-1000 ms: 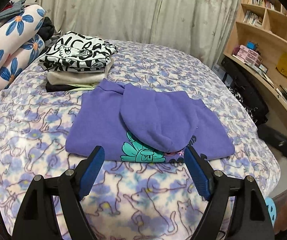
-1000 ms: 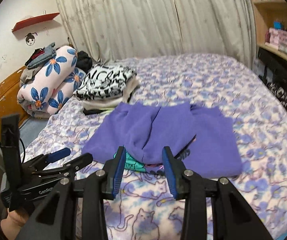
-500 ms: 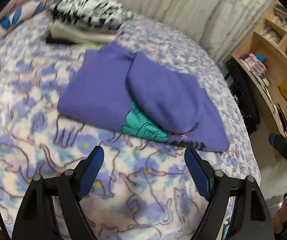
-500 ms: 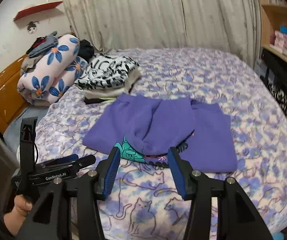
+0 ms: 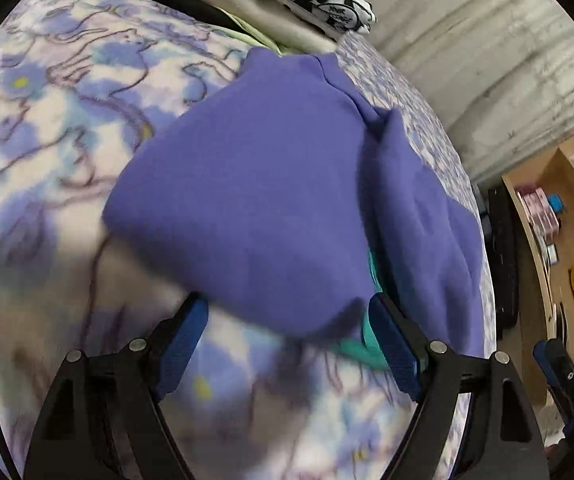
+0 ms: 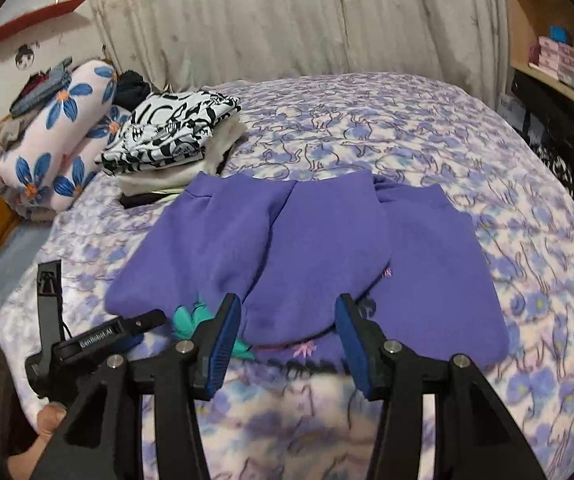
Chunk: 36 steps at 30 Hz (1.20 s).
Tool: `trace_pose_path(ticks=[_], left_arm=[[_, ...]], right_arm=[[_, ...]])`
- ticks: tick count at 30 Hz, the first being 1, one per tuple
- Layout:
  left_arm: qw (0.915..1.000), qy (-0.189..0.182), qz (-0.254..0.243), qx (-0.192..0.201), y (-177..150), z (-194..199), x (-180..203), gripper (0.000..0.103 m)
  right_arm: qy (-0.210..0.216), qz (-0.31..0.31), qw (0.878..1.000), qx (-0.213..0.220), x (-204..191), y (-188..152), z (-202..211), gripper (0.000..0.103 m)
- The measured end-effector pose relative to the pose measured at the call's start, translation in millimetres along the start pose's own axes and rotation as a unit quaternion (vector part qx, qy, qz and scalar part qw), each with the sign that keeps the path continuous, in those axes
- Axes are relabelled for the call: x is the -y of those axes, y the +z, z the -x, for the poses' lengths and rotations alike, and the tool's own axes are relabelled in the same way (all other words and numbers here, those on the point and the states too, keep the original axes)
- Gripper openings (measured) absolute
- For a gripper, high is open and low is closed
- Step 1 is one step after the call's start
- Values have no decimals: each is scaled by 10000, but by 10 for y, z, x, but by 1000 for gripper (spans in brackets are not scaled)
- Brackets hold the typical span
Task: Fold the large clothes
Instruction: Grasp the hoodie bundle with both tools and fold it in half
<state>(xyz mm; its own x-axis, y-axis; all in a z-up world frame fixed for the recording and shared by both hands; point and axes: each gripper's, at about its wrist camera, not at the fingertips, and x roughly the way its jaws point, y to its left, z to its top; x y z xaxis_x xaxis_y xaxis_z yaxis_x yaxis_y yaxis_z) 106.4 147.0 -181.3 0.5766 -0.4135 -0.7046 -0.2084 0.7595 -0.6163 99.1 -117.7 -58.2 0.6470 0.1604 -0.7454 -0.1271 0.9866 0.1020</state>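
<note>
The purple hoodie (image 6: 307, 248) lies partly folded on the cat-print bedspread (image 6: 427, 128), its hood (image 6: 319, 264) turned down over the chest so that the rounded hood edge and the teal print (image 6: 191, 318) face the person, while the far edge sits just beside the stack of folded clothes (image 6: 171, 132). What the next move seems to turn on is that the garment's long axis runs side to side across both wrist views, with its near edge lying crosswise just ahead of both sets of fingers. The left gripper (image 5: 287, 350) has its jaws standing wide apart with nothing between the pads; the near left corner of the hoodie (image 5: 255, 200) lies just beyond its fingertips, and the picture is smeared (so I cannot tell whether a pad brushes the cloth). The right gripper (image 6: 289, 342) has its jaws parted about halfway and empty, and the hood's rounded edge sits just ahead of the gap. In the right wrist view the left gripper (image 6: 135, 326) appears low at the hoodie's left corner, so I judge it the nearer of the two to a hold. A fold taken from this near edge would probably carry the cloth away toward the stack, each gripper taking its own side.
</note>
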Motion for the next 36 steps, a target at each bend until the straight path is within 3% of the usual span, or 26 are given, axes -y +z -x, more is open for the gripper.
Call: trace_pose_path(ticks=[4,7,8,9,11,14,19,25,28,31,36], left_arm=[[9998,43,-110,189,161,-164,55,81],[9994,10,-88,328,272,-255,74,81],[9992,8,-78,397,305,-262,83,74],[9987,35,-81,502,343,-260,88,56],[9977,77,-166,652,404,-264,118,29],[9945,103,-452,942,426,-175,239,18],[9712,371,-1745,1581,285,78,950,16],[9470,122,-2677,1771,171,270,1744,16],[9336,-1,-3113,1774,12,307,2135,16],[9136,-49,-3675,1737,-208,229,2587,16],[8908,-194,-4266,1554,-576,46,3148,16]], right_arm=[[-31,122,9999,-37,-75,85,-352,48],[-126,322,9993,-117,-159,116,-672,31],[-135,391,9990,-169,-190,116,-786,20],[-139,438,9987,-233,-212,107,-892,13],[-85,494,9976,-471,-242,63,-1131,12],[-82,628,9967,-511,-303,-18,-1272,12],[-15,613,9970,-471,-263,-121,-1262,13],[758,-425,9946,-562,201,-139,-1147,12],[1187,-955,9864,-613,453,-182,-1086,10],[1557,-1415,9753,-666,691,-248,-999,10],[2074,-2318,9465,-863,1212,-487,-740,10]])
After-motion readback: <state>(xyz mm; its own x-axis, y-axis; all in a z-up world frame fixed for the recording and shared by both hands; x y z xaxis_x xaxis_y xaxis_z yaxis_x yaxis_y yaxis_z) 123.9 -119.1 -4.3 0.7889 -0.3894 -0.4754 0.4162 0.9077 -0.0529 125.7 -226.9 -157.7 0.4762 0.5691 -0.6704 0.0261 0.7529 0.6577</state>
